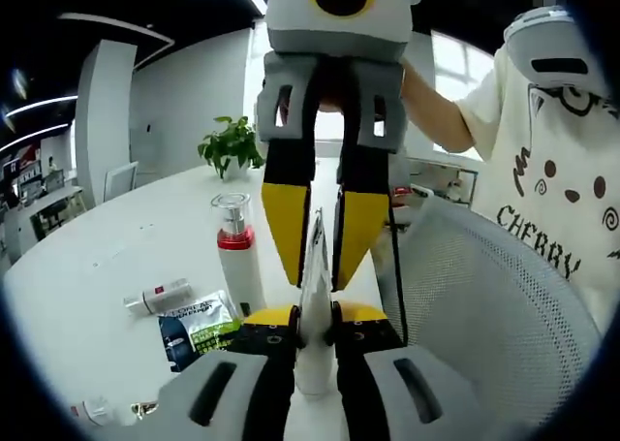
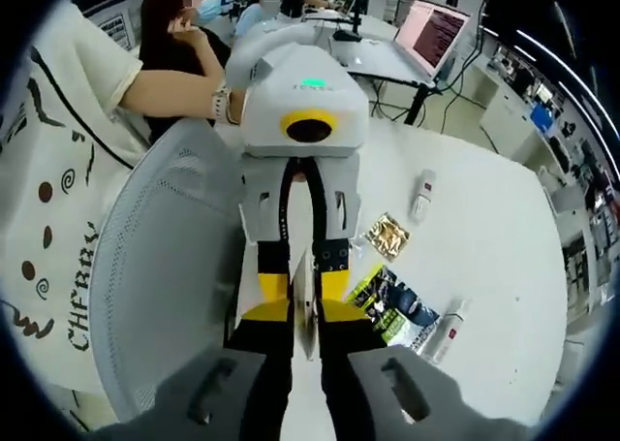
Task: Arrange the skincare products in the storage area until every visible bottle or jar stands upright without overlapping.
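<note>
A thin white tube [image 1: 316, 267] is held edge-on between my two grippers, which face each other above the white table [image 1: 116, 257]. My left gripper [image 1: 317, 312] is shut on its wider end. My right gripper [image 1: 323, 278] comes down from above and is shut on the flat end. In the right gripper view the tube [image 2: 307, 310] sits between my right gripper [image 2: 308, 317] and the left gripper [image 2: 305, 291]. A white pump bottle [image 1: 235, 257] with a red collar stands upright. A small white tube [image 1: 155, 296] and a green-blue sachet [image 1: 199, 330] lie flat on the table.
A white mesh chair back [image 1: 484, 305] stands close beside the grippers, with a person in a white T-shirt [image 1: 562, 199] behind it. On the table lie a gold sachet [image 2: 387, 236] and a white item [image 2: 423, 194]. A potted plant [image 1: 231, 145] stands at the far edge.
</note>
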Tool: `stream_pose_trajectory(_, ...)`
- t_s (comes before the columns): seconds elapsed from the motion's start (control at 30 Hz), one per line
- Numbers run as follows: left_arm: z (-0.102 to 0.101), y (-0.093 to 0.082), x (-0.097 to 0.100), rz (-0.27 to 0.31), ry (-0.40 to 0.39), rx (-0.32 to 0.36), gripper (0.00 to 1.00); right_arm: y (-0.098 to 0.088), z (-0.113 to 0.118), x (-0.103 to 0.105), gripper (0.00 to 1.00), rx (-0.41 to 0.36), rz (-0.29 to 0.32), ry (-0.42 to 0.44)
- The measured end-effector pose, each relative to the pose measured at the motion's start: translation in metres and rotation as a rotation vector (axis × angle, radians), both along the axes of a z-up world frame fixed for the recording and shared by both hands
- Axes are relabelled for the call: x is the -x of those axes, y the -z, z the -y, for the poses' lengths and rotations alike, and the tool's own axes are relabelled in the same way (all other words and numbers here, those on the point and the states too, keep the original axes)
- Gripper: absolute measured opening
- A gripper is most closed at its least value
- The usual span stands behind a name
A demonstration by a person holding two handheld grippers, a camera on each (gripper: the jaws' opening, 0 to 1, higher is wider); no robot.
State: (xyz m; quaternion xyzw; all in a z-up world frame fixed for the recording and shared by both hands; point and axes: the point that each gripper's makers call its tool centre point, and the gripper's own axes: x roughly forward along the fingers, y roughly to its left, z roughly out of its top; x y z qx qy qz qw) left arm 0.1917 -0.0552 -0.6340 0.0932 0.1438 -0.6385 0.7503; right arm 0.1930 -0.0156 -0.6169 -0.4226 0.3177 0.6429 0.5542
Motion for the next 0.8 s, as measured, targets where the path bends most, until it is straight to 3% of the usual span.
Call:
stream_pose_trajectory(0.13, -0.001, 0.000, -0.001, 0.000, -0.002, 0.002, 0.09, 0.007, 0.001, 0.002, 0.08, 0.077, 0.012, -0.043)
stream_pose_trajectory(0.43, -0.002, 0.002, -0.003, 0.006, 0.001, -0.002, 0.13, 0.009, -0.001, 0.004, 0.08, 0.142, 0.001, -0.063)
stream_pose_trajectory(0.53, -0.002, 0.016, 0.000, 0.019, 0.013, -0.062, 0.27, 0.009, 0.000, 0.005, 0.07, 0.151, 0.003, -0.068)
stream_pose_trajectory(0.8, -0.011, 0.036, 0.000, 0.023, -0.001, -0.156, 0.28, 0.008, 0.002, 0.004, 0.06, 0.153, 0.003, -0.071)
